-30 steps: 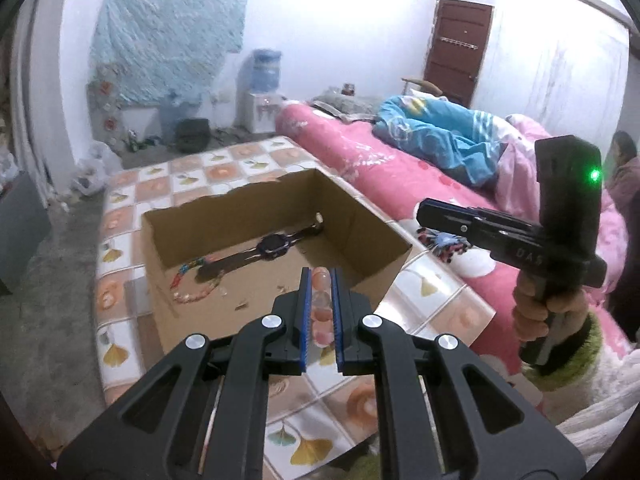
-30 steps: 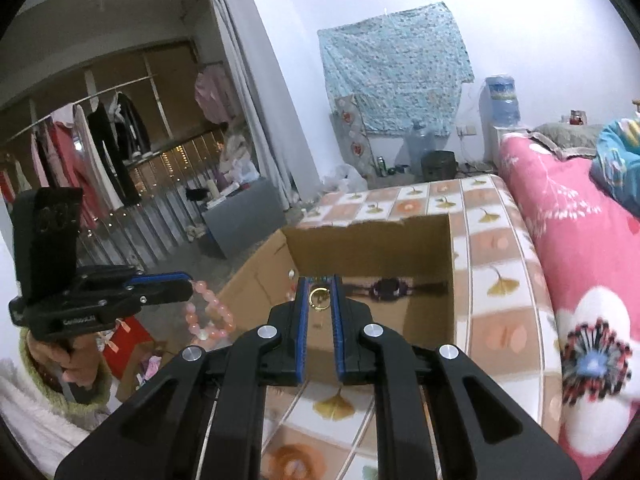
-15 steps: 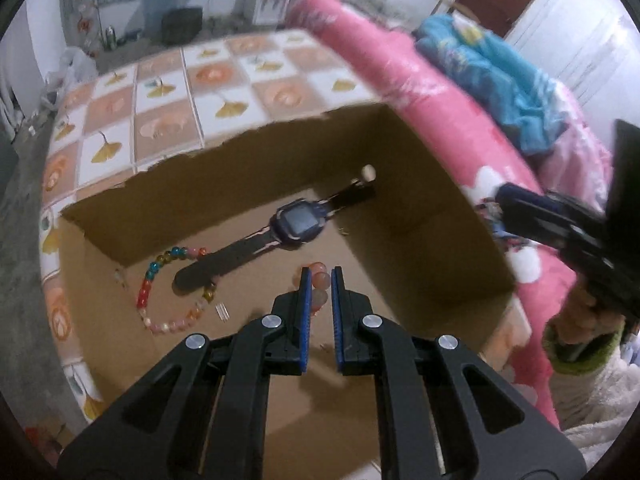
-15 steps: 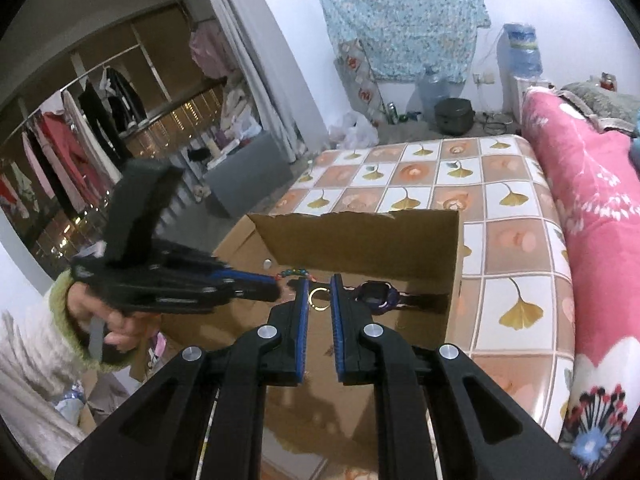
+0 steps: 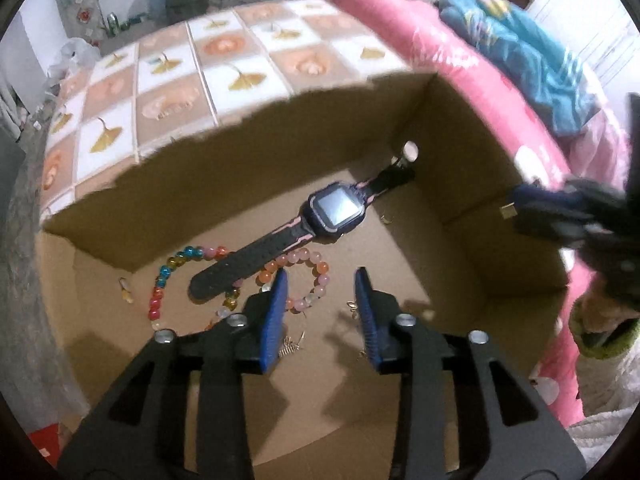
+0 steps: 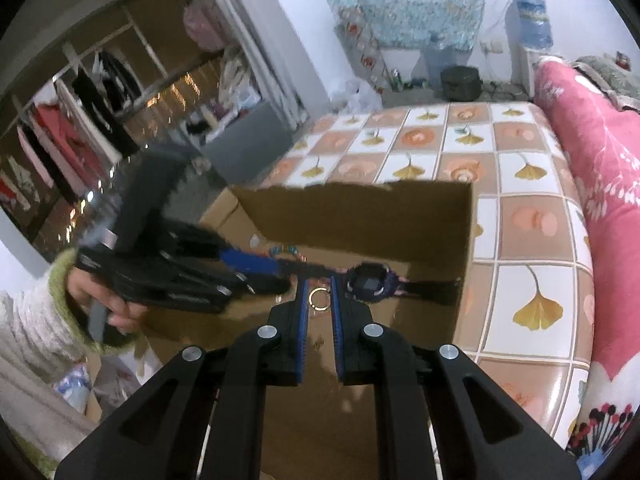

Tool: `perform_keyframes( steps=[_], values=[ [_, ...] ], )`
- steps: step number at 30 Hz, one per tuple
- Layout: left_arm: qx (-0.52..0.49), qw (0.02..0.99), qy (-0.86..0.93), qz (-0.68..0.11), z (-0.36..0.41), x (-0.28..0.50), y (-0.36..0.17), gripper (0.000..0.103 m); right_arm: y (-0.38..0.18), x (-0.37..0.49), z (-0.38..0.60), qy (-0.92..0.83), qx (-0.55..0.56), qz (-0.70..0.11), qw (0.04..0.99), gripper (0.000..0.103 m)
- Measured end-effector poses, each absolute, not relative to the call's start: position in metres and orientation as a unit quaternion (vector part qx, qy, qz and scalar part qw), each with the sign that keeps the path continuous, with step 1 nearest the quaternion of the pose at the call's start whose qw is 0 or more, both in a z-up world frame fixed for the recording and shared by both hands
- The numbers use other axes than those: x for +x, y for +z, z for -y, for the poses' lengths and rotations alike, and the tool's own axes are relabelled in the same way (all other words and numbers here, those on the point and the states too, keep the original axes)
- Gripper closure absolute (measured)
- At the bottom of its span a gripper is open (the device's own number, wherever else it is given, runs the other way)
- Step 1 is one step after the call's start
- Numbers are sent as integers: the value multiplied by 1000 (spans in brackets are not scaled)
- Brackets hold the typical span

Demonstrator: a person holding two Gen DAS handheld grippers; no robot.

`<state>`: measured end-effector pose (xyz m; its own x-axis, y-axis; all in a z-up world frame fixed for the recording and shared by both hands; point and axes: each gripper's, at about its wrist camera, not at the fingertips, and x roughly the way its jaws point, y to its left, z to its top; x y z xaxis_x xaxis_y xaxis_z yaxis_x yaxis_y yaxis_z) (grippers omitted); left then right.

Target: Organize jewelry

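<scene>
An open cardboard box [image 5: 472, 184] lies on the tiled table. On its floor lie a dark smartwatch [image 5: 336, 210], a multicoloured bead bracelet [image 5: 160, 292] and a pink bead bracelet [image 5: 312, 276]. My left gripper [image 5: 322, 280] is open just above the pink bracelet, which rests on the floor between its fingers. My right gripper [image 6: 319, 280] is shut on a small gold ring [image 6: 319, 299] above the box [image 6: 464, 240], near the watch [image 6: 370, 282]. The left gripper [image 6: 248, 262] shows in the right wrist view, reaching into the box.
The table [image 5: 168, 92] has a tile-pattern cover with ginkgo leaves. A pink bed [image 6: 592, 152] runs along its right side. Small gold bits [image 5: 290, 346] lie on the box floor. The right gripper [image 5: 560, 216] hovers at the box's right wall.
My left gripper went down into the box and opened, letting go of the pink bead bracelet onto the floor. My right gripper moved closer over the box, still holding the ring.
</scene>
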<state>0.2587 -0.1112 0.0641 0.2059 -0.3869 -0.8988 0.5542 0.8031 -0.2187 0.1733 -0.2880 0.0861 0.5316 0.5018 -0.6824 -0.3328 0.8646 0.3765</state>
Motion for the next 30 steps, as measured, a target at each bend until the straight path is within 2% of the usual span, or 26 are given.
perform_keyframes(
  steps=[6, 11, 17, 19, 21, 22, 27, 30],
  values=[
    [49, 813, -306, -493, 77, 226, 106, 27, 84, 177, 272, 227, 49, -449, 863, 91],
    [29, 853, -282, -439, 34, 203, 138, 20, 89, 175, 279, 209, 54, -443, 870, 91],
    [-29, 878, -240, -414, -19, 183, 145, 19, 103, 161, 299, 181, 78, -414, 889, 91],
    [-63, 880, -232, -409, -35, 178, 138, 18, 110, 150, 314, 162, 100, -392, 900, 89],
    [-95, 876, -222, -416, -47, 174, 125, 18, 111, 138, 336, 132, 138, -373, 908, 76],
    [-107, 874, -220, -420, -50, 173, 120, 18, 110, 133, 345, 121, 154, -368, 909, 74],
    [-198, 832, -240, -460, -58, 173, 79, 18, 69, 119, 373, 124, 266, -397, 869, 73],
    [-219, 812, -264, -472, -47, 171, 60, 18, 53, 115, 355, 146, 262, -426, 853, 69]
  ],
)
